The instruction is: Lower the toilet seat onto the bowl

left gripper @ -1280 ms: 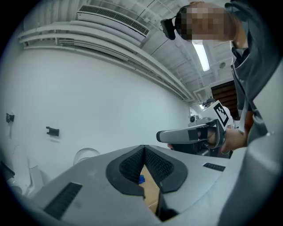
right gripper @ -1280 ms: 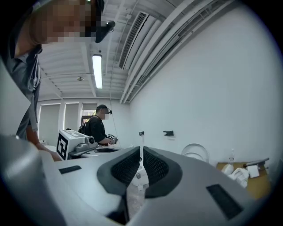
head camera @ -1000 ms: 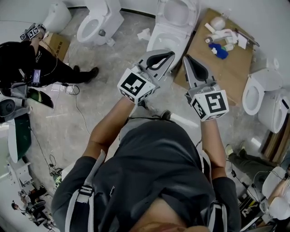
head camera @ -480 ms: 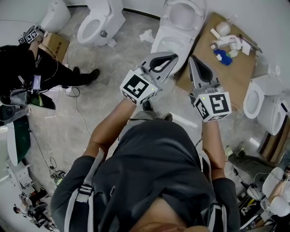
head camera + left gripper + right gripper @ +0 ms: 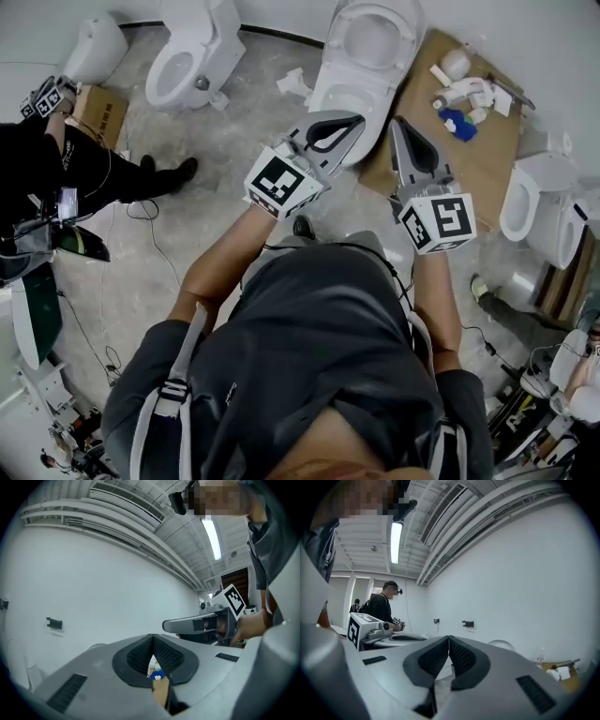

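A white toilet (image 5: 352, 80) stands at the top centre of the head view, its bowl opening showing; I cannot tell how its seat stands. My left gripper (image 5: 354, 118) is shut with nothing in it and hangs in the air just in front of the bowl's near end. My right gripper (image 5: 397, 124) is also shut and empty, beside the left one and over the edge of a cardboard sheet (image 5: 469, 141). In the left gripper view the left gripper (image 5: 151, 638) has its pads meeting at the tips. The right gripper (image 5: 448, 638) points at a white wall.
White fittings and a blue thing (image 5: 457, 120) lie on the cardboard. Another toilet (image 5: 187, 56) stands at the top left, and more toilets (image 5: 530, 202) at the right. A person in black (image 5: 84, 164) stands at the left. Cables run across the concrete floor.
Both grippers stay shut and side by side, a little higher in the view. The head view has shifted slightly; the person in black has moved left.
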